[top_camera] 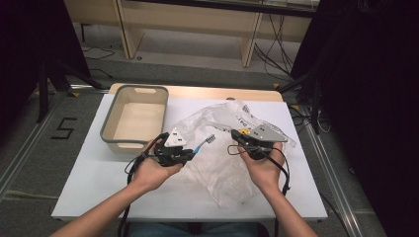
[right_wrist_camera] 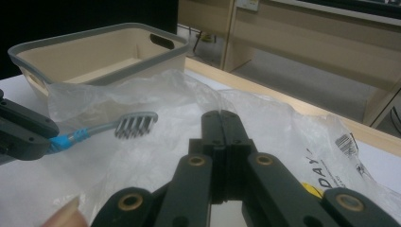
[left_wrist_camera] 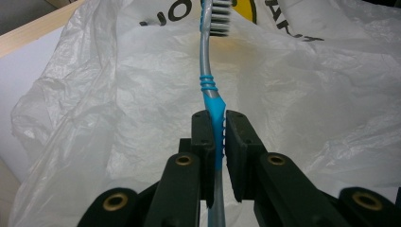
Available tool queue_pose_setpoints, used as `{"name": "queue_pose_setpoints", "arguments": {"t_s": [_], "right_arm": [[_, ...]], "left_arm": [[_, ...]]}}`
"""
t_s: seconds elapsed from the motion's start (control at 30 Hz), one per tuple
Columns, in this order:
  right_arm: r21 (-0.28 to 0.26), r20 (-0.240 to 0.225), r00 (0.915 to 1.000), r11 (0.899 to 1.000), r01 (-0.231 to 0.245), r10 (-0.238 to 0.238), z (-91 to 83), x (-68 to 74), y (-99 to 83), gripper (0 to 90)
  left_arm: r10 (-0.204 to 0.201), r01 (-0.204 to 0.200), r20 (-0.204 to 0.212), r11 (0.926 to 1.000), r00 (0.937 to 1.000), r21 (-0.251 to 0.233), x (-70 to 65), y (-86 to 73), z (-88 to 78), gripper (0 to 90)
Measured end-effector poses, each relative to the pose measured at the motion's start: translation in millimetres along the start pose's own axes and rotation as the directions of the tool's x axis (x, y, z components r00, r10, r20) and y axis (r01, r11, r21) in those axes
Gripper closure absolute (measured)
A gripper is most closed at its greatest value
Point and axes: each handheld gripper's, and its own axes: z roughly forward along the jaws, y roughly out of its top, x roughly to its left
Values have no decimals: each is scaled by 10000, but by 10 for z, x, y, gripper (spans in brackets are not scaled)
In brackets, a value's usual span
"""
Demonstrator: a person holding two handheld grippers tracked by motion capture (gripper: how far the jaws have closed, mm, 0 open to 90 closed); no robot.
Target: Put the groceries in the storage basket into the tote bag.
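Left gripper (left_wrist_camera: 216, 118) clamps toothbrush (left_wrist_camera: 211, 90), right gripper (right_wrist_camera: 221, 116) fully closed, empty
Brush held above the bag (top_camera: 217, 168) mid-table, head pointing right; tub (top_camera: 134, 118) far left

White counter (top_camera: 99, 182) with a wooden far edge stands on grey floor (top_camera: 197, 74). Light wooden furniture (top_camera: 197, 22) lines the rear (cables trail beneath). Black drapes (top_camera: 380, 98) flank both sides.
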Motion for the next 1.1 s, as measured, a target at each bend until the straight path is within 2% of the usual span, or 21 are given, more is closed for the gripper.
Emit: {"name": "queue_pose_setpoints", "arguments": {"t_s": [0.5, 0.67, 0.8, 0.97, 1.1], "right_arm": [[-6, -15, 10000, 10000, 24, -24, 2, 7, 2, 900], [6, -55, 10000, 10000, 37, -37, 5, 19, 2, 900], [1, -64, 10000, 10000, 33, -33, 5, 21, 2, 900], [-8, -85, 10000, 10000, 50, -50, 6, 25, 2, 900], [-4, -87, 10000, 10000, 44, -44, 9, 32, 2, 900]], "left_arm": [[86, -85, -38, 9997, 10000, 215, -18, -11, 94, 819], [24, -23, -31, 9995, 10000, 318, -32, 14, 184, 819], [190, -187, -62, 9986, 9998, 487, -44, 44, 256, 819], [213, -204, -137, 9979, 9997, 619, -55, 87, 372, 819], [141, -124, -210, 9970, 9997, 766, -57, 121, 473, 819]]}}
